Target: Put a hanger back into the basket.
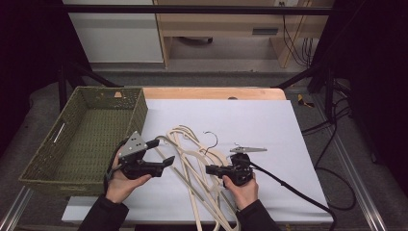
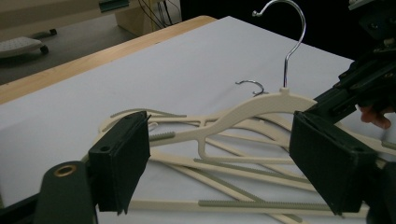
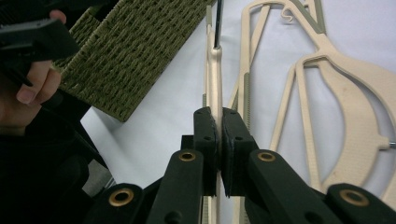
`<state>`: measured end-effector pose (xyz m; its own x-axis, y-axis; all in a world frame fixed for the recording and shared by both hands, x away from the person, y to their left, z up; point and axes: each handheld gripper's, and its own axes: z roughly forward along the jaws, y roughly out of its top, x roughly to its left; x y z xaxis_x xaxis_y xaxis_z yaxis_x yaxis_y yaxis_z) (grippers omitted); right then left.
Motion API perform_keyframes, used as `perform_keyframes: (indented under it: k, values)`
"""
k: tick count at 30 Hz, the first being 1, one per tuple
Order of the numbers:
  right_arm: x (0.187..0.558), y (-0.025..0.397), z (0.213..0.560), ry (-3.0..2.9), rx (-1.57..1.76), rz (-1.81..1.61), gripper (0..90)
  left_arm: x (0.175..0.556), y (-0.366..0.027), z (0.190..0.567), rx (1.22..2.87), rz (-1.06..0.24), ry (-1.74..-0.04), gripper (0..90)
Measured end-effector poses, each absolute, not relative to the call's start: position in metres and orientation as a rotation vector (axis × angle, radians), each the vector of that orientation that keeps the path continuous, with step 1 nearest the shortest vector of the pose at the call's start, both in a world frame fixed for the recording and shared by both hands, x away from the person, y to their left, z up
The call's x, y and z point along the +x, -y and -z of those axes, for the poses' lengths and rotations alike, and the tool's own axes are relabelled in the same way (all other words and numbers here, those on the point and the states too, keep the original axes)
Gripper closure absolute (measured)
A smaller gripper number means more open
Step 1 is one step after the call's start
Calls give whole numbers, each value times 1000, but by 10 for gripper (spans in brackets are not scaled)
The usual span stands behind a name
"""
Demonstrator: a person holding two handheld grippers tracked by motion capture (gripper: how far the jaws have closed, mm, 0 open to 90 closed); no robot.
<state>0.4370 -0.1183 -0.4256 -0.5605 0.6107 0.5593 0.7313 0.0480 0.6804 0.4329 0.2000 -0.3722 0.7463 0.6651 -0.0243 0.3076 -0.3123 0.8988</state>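
On the white sheet (image 1: 250, 125) that covers the table, near its front edge, we see a loose pile of cream hangers (image 1: 202, 185) lying between our two hands. Our right gripper (image 1: 215, 169) has its jaws pressed together on one hanger (image 2: 252, 112) from that pile; in the right gripper view the cream plastic (image 3: 214, 79) runs edge-on between the two black pads (image 3: 204, 128), pinched tight with no gap. In the left gripper view that pinched hanger stands lifted above the others, its shoulder raised and its chrome hook (image 2: 292, 37) pointing up, while the rest lie flat on the sheet beneath it, crossing one another. A second small hook (image 2: 251, 86) from the flat pile shows farther off on the sheet.

Our left gripper (image 1: 162, 155) hangs just left of the pile with its jaws spread wide, the two pads (image 2: 123, 163) well apart and nothing between them. It touches no hanger; the raised one sits beyond the open jaws, framed between them. The left hand (image 1: 122, 185) holds this tool close to the right wall of the green woven basket (image 1: 53, 149), which stands on the left side of the table. The right hand (image 1: 243, 190) sits near the front edge, its black cable (image 1: 293, 190) trailing off to the right across the sheet.
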Motion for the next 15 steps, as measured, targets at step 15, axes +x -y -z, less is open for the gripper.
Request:
perform_keyframes:
  k: [15]
  values:
    - [437, 148, 394, 2377, -1055, 1594, 872, 433, -183, 364, 2005, -321, -657, 109]
